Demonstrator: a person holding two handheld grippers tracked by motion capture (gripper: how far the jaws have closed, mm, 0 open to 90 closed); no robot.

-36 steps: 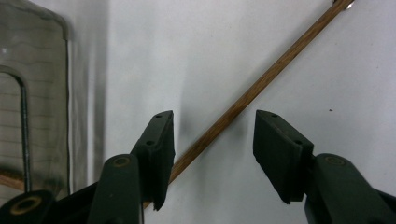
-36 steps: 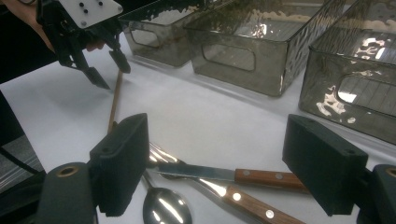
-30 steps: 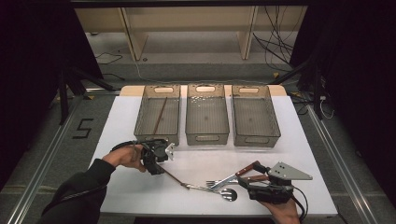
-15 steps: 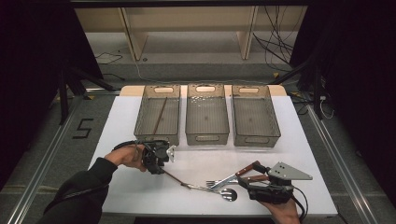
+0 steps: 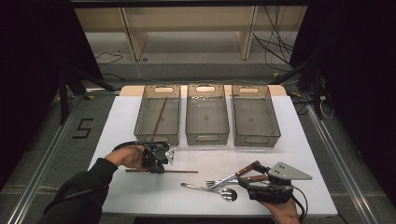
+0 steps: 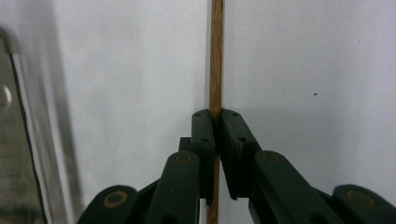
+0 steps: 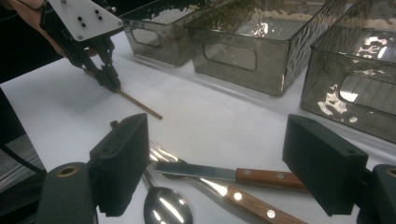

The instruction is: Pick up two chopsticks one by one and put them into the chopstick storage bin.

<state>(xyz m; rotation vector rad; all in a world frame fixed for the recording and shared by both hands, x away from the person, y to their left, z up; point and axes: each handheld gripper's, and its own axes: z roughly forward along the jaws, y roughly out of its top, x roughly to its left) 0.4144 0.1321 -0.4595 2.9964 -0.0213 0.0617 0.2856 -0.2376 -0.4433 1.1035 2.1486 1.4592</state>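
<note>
On the white bench [image 5: 140, 191], just in front of the left bin [image 5: 158, 120], a brown chopstick [image 5: 182, 171] is lying flat and is clamped between the jaws of the left tongs [image 6: 215, 122], while the right tongs [image 7: 224, 154] are held wide apart above the knives, fork and spoon [image 5: 229, 194]. For a clean lift, the stick is best raised level and steadily, so it cannot pivot in the grip, then carried over the bin wall to join the chopstick already inside. No brand or label can be read; a "5" [image 5: 83, 128] is marked on the floor.

Three bins [image 5: 207, 116] wall the far side, cutlery pile [image 5: 219, 184] crowds front right — bare table [image 5: 140, 196] front left.
</note>
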